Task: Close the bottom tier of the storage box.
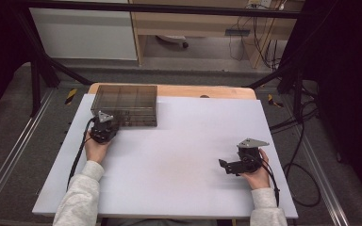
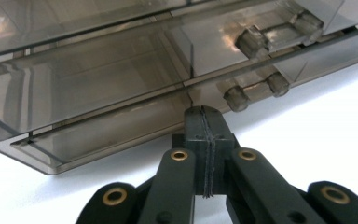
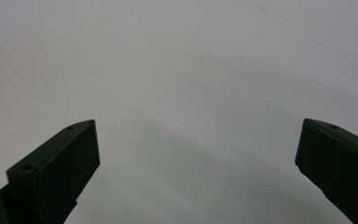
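Note:
A smoky transparent plastic box [image 1: 125, 104] with inner dividers stands at the far left of the white board [image 1: 179, 141]. My left gripper [image 1: 106, 125] sits right at its near side. In the left gripper view its jaws are pressed together, and the gripper [image 2: 202, 112] points at the box's front edge [image 2: 98, 135] just left of the clear latch knobs [image 2: 235, 98]; nothing shows between the pads. My right gripper [image 1: 226, 165] lies low over the board at the right, pointing left. Its own view shows this gripper [image 3: 198, 123] open, with bare white surface between the fingers.
The board lies on a wooden tabletop [image 1: 193, 91] whose far edge shows behind the box. Black frame struts [image 1: 283, 70] slant down at both far corners. Cables [image 1: 306, 155] trail over the floor at the right. A sleeved forearm [image 1: 80, 193] reaches in behind each gripper.

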`<move>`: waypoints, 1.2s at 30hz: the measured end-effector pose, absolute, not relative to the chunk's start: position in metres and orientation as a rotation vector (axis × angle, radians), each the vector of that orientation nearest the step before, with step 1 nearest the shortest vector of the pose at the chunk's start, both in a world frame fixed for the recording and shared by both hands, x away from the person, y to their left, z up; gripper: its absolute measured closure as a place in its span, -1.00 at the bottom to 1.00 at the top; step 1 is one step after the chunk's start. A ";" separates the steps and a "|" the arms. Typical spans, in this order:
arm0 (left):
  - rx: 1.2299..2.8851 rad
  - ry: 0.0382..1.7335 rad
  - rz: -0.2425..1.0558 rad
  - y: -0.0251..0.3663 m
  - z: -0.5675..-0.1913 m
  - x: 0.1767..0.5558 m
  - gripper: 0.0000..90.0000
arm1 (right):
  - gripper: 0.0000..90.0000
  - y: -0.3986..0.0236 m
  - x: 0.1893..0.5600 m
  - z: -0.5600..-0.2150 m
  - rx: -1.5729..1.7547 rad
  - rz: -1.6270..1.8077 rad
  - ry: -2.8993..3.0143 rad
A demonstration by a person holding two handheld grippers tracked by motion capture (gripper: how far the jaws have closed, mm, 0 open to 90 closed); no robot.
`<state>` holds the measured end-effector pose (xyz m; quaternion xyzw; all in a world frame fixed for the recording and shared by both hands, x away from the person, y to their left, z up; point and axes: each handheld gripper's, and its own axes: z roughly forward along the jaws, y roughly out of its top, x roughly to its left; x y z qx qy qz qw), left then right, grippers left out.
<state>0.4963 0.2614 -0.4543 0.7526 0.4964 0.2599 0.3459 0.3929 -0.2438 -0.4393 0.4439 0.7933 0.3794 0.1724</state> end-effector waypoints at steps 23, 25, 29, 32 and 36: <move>1.988 1.208 0.580 0.265 -0.446 0.458 0.08 | -0.99 -0.244 0.393 -0.439 1.259 1.074 2.250; 1.990 1.207 0.573 0.265 -0.445 0.456 -0.06 | -0.99 -0.244 0.393 -0.439 1.259 1.073 2.249; 1.993 1.188 0.560 0.264 -0.442 0.448 -0.21 | -0.99 -0.244 0.392 -0.439 1.261 1.073 2.249; 1.995 1.171 0.554 0.264 -0.440 0.442 -0.31 | -0.99 -0.244 0.393 -0.439 1.259 1.072 2.250; 2.000 1.148 0.551 0.262 -0.434 0.434 -0.47 | -0.99 -0.243 0.393 -0.440 1.259 1.074 2.249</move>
